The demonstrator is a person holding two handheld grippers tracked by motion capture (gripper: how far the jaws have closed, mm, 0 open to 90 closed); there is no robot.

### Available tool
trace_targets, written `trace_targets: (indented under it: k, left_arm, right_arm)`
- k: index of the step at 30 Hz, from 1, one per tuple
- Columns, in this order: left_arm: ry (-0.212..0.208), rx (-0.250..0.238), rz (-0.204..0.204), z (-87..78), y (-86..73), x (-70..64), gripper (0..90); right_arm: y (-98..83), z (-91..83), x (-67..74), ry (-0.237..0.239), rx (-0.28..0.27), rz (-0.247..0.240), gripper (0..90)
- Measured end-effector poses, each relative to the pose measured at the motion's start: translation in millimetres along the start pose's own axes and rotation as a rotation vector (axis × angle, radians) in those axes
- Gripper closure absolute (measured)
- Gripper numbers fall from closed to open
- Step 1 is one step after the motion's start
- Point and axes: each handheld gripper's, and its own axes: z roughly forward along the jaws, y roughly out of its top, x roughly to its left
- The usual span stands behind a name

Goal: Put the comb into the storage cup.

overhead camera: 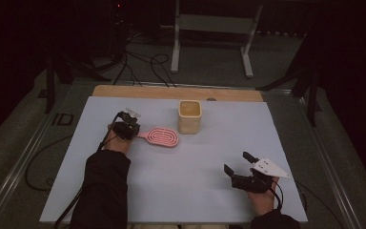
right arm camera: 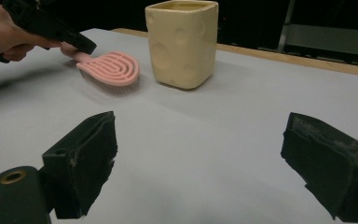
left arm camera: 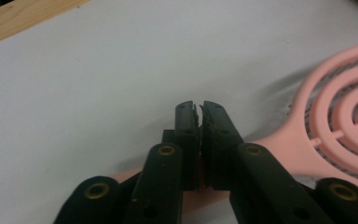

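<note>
From above, the left gripper sits at about ten o'clock on the white table, its tips at the handle end of the pink brush, which lies flat and points toward three o'clock. The left gripper view adds what the high view cannot: the jaws stand pressed nearly together, with the brush's handle passing underneath them and the looped head off at three o'clock; whether the pads actually pinch the handle is hard to tell there. The right gripper view shows the same brush from the side, bristles down on the table, with the cream cup just beside its head. The right gripper, at five o'clock, has its jaws spread wide over bare table
</note>
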Motion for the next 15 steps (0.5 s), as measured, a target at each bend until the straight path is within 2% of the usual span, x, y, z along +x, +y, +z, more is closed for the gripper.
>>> trace_targets:
  k: [4,7,15]
  left_arm:
    - [-0.005,0.015,0.007,-2.6,-1.3,0.2,89.5]
    - [-0.019,0.015,-0.003,-3.9,-3.7,-0.1,89.5]
    - [-0.044,0.052,0.029,-8.9,-9.5,-6.4,89.5]
  right_arm:
    - [0.1,0.0,0.1,-0.001,0.003,-0.002,10.2]
    - [0.0,0.1,0.0,0.000,0.002,-0.004,10.2]
    - [-0.1,0.5,0.4,0.000,0.007,-0.002,10.3]
